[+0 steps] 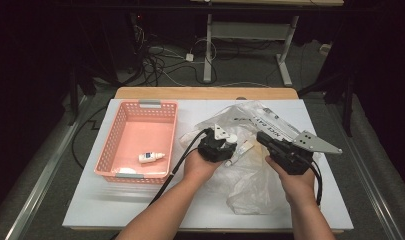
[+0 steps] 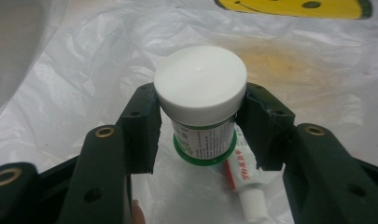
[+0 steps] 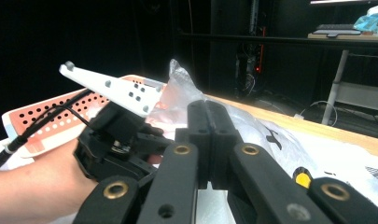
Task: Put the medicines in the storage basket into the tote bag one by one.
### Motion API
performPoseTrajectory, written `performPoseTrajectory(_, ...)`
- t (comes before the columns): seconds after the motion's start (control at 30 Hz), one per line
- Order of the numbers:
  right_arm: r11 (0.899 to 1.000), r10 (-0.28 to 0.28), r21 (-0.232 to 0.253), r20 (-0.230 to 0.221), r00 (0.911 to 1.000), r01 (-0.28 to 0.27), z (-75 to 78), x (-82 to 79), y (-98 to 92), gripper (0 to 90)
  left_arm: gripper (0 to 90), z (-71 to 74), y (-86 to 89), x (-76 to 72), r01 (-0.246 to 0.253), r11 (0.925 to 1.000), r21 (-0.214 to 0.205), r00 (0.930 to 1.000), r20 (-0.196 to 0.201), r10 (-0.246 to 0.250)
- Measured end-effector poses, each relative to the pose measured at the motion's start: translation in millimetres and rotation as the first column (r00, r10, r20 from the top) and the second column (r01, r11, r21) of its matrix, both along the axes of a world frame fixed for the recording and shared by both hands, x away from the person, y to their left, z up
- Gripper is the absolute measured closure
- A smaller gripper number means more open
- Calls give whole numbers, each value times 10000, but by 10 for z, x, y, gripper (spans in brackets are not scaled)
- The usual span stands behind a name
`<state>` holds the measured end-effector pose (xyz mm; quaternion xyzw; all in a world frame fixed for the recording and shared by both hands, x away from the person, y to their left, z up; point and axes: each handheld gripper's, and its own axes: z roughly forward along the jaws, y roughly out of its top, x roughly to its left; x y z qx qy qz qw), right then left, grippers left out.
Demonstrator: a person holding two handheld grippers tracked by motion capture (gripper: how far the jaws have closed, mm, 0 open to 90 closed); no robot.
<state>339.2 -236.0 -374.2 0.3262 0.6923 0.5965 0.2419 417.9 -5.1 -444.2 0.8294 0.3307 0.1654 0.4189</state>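
Observation:
A small jar with a white screw cap [image 2: 200, 79] and a green base sits upright between the jaws of my left gripper [image 2: 200, 105], whose pads press on its sides just under the cap. In the high view this gripper [image 1: 229, 143] hovers over a crumpled clear plastic bag [image 1: 250, 182] at the table's middle. A small white tube with red print [image 2: 245, 179] lies on the bag right beneath the jar. My right gripper [image 3: 208, 112] has its jaws together, pinching a raised fold of the bag [image 3: 177, 84]; in the high view it [image 1: 262, 136] is just right of the left one.
A pink perforated basket [image 1: 109, 142] stands at the table's left and holds a small white bottle [image 1: 151, 157]. The bag carries a yellow smiley print [image 2: 294, 7]. The white tabletop [image 1: 140, 205] is bare near the front edge. Desk legs and cables lie on the floor beyond.

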Motion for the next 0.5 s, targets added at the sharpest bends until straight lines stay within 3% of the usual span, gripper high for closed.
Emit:
performPoseTrajectory(0.23, 10000, 17, 1, -69, 10000, -17, -17, 7, 13, 900, 494, -121, -39, 89, -101, 9998, 149, 9998, -176, 103)
performPoseTrajectory(0.5, 10000, 70, -42, -104, 9999, -71, -33, 13, 25, 900, 494, -158, -42, 104, -139, 9997, 201, 9995, -274, 144)
